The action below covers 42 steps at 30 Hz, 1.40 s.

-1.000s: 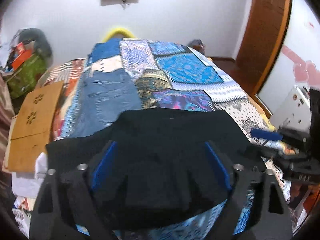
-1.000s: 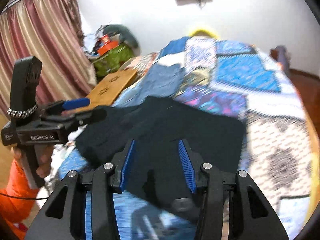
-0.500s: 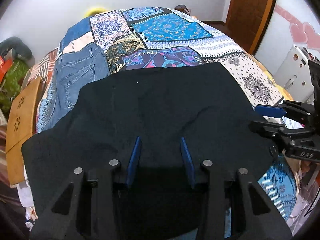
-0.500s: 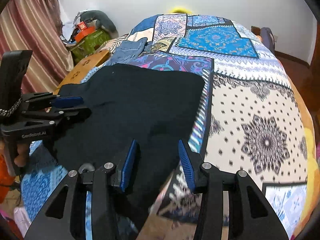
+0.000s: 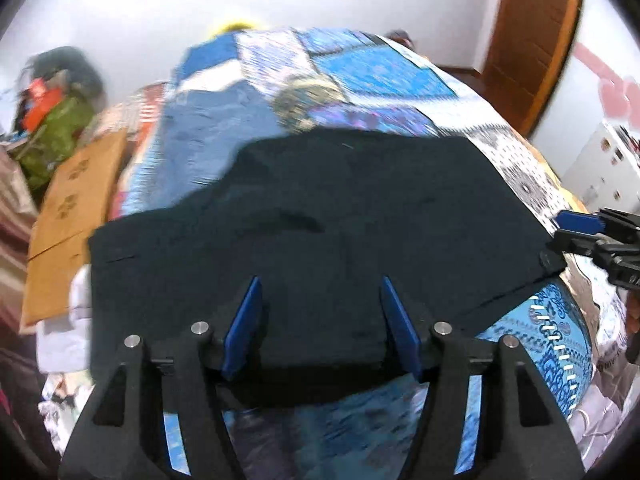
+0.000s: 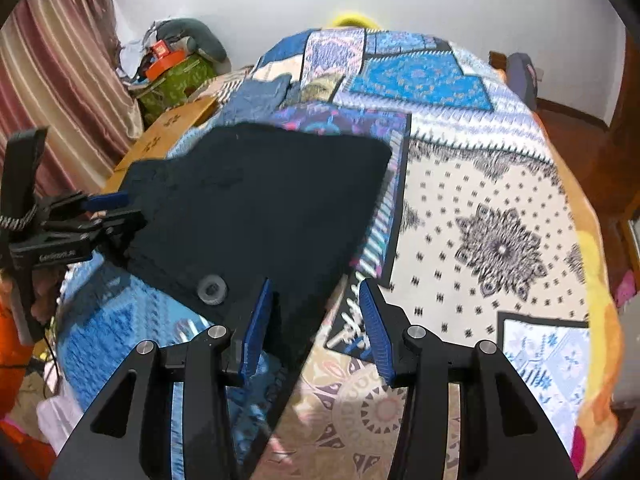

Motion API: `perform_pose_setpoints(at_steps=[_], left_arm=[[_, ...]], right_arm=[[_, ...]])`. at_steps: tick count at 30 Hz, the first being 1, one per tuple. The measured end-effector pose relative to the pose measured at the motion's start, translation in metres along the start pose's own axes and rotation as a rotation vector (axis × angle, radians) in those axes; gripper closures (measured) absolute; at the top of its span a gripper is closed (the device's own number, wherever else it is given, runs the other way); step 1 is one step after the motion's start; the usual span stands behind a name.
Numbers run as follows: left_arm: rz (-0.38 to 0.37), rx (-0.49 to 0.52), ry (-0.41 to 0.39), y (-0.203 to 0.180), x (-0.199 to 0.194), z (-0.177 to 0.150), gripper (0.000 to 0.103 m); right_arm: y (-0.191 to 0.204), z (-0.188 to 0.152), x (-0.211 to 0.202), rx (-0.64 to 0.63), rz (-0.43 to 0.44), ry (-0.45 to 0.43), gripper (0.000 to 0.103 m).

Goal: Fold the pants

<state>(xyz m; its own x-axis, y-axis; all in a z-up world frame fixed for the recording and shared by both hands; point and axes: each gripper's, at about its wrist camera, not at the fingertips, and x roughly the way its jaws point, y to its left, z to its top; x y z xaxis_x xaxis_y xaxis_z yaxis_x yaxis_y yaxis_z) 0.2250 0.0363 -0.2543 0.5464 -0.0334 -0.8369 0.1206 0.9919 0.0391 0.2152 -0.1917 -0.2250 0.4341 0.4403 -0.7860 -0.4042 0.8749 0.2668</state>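
Overall, the black pants (image 5: 344, 216) lie spread flat on the near part of a bed covered by a patchwork quilt (image 6: 492, 208), with a pair of blue jeans (image 5: 208, 148) lying further up the bed, just beyond them. A brown cardboard sheet (image 5: 68, 216) rests along the bed's far-left edge beside the jeans, and a heap of bags and clutter (image 6: 176, 72) sits in the corner by a striped curtain (image 6: 60, 72). A wooden door (image 5: 532, 36) stands at the far right.

The left gripper (image 5: 320, 320) is held low over the near edge of the pants, its blue-padded fingers (image 5: 244, 324) spread wide apart with the dark cloth lying between and beneath them; nothing is pinched between the pads. The right gripper (image 6: 312, 320) sits at the pants' near right corner, its fingers likewise parted, the left pad over black fabric and the right pad over bare quilt; it has hold of nothing. Each tool shows at the edge of the other's camera, close against the cloth's side edge, though actual contact there cannot be confirmed.

A round pale button (image 6: 212, 289) shows on the pants near the right gripper. The left wrist view is motion-blurred, so quilt pattern and fabric creases are poorly resolved. The near hem of the pants is hidden behind the gripper bodies, and the person's hands are largely cut off by the frame edges
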Motion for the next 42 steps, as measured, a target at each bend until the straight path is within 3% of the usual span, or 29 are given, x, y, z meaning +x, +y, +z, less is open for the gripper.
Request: perform_pose_setpoints(at_steps=[2, 5, 8, 11, 14, 18, 28, 34, 42], left_arm=[[0.032, -0.037, -0.038, 0.018, -0.018, -0.002, 0.04], [0.055, -0.118, -0.079, 0.052, -0.04, -0.005, 0.02], [0.096, -0.199, -0.095, 0.088, -0.053, -0.01, 0.018], [0.105, -0.292, -0.075, 0.122, -0.059, -0.019, 0.017], [0.065, -0.42, -0.045, 0.155, -0.054, -0.039, 0.017], [0.066, -0.503, 0.04, 0.177, -0.033, -0.069, 0.017], [-0.102, -0.668, 0.228, 0.189, 0.029, -0.121, 0.017], [-0.166, -0.737, 0.207, 0.196, 0.043, -0.117, 0.012], [-0.269, -0.919, 0.194, 0.228, 0.065, -0.107, 0.009]], right_arm=[[0.007, 0.01, -0.009, -0.005, 0.003, -0.041, 0.06], [0.023, 0.024, -0.019, -0.039, 0.012, -0.096, 0.057], [0.039, 0.034, -0.024, -0.056, 0.038, -0.147, 0.051], [0.055, 0.043, -0.019, -0.073, 0.069, -0.166, 0.051], [0.073, 0.047, -0.007, -0.105, 0.093, -0.166, 0.051], [0.089, 0.047, 0.02, -0.139, 0.133, -0.095, 0.051], [0.103, 0.037, 0.077, -0.183, 0.111, 0.08, 0.05], [0.108, 0.034, 0.076, -0.225, 0.1, 0.081, 0.049], [0.103, 0.036, 0.077, -0.185, 0.141, 0.076, 0.048]])
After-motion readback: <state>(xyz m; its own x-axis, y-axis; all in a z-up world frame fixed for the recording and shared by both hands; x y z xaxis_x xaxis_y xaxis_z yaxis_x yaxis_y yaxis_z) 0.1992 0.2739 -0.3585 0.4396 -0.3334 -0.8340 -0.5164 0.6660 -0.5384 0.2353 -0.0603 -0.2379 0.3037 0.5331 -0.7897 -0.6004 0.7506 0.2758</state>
